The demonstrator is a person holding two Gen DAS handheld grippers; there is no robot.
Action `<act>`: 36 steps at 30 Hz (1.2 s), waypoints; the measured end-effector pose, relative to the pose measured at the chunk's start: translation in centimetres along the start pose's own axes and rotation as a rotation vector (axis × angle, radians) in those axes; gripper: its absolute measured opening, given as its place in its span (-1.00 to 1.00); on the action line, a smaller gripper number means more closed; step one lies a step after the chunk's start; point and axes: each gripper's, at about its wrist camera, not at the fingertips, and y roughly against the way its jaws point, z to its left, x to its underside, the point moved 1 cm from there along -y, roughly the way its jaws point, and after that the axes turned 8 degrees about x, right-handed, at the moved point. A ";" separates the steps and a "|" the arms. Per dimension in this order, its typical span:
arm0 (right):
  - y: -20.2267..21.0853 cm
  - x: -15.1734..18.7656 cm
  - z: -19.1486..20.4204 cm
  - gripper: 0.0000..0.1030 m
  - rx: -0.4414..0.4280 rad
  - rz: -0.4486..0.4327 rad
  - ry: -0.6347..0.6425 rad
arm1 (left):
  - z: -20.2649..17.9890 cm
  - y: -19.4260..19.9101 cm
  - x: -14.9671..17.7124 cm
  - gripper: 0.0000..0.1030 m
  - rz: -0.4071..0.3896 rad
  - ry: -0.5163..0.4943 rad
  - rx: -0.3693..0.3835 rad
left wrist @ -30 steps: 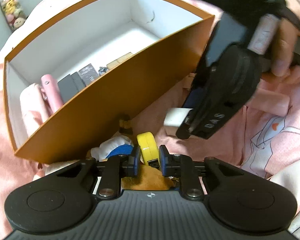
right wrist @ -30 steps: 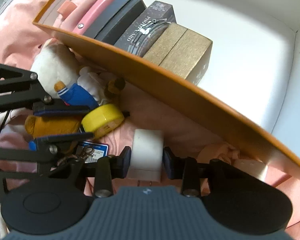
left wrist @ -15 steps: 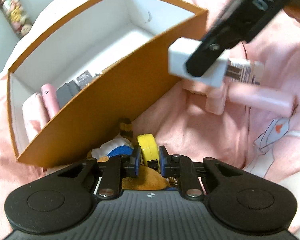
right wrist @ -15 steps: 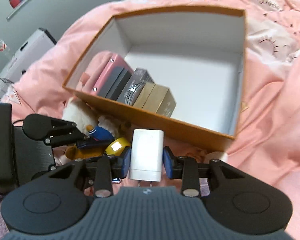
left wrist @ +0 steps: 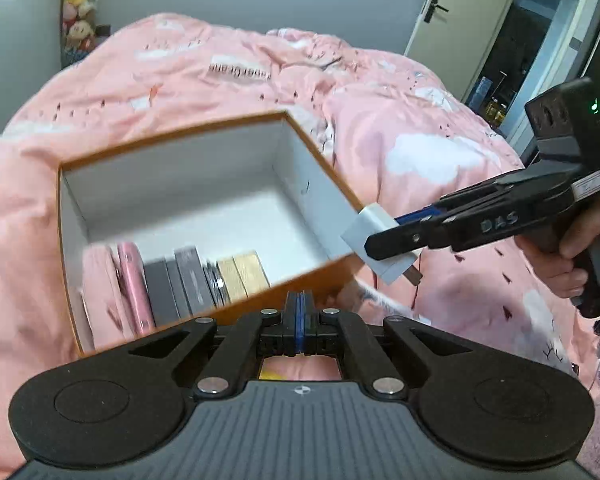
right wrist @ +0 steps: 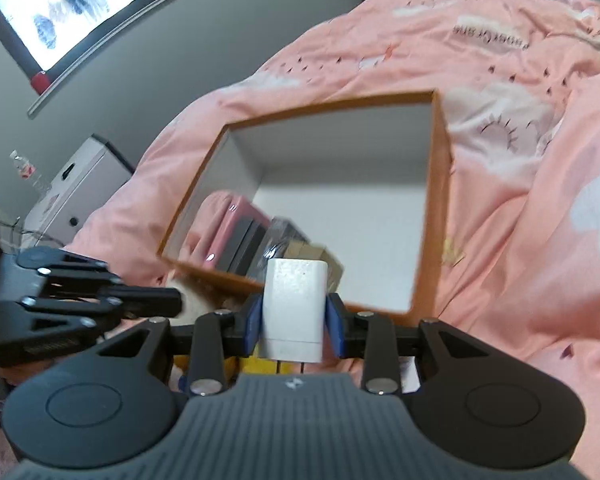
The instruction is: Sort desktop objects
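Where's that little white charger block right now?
The white charger block is clamped in the right gripper, in the air. In the left wrist view it hangs just outside the right corner of the orange box, above the pink bedding.

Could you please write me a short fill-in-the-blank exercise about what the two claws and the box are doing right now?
1. The right claw is shut on a ____ rectangular plastic charger block.
2. The left claw is ____, holding nothing.
3. The orange cardboard box has a ____ interior.
4. The box rests on a ____ quilt.

Missing words: white; shut; white; pink
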 end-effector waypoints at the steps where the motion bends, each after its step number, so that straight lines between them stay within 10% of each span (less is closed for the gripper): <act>1: 0.2 -0.1 0.1 -0.29 0.012 -0.005 0.010 | -0.1 -0.2 -0.1 -1.00 0.009 -0.020 -0.003; 5: -0.6 0.4 0.6 -0.29 -0.007 0.025 0.018 | -0.4 -3.5 1.3 -0.97 0.128 -0.098 -0.052; 17: -3.4 2.7 0.9 -0.29 -0.005 0.084 0.008 | -4.9 -13.6 7.9 0.02 0.457 -0.472 -0.200; 32: -3.6 3.3 -0.8 -0.29 -0.016 0.075 -0.047 | -5.3 -18.1 12.4 0.10 0.571 -0.698 -0.364; 36: -3.4 3.2 -1.0 -0.29 -0.023 0.065 -0.052 | -4.9 -17.6 12.5 -0.20 0.548 -0.697 -0.384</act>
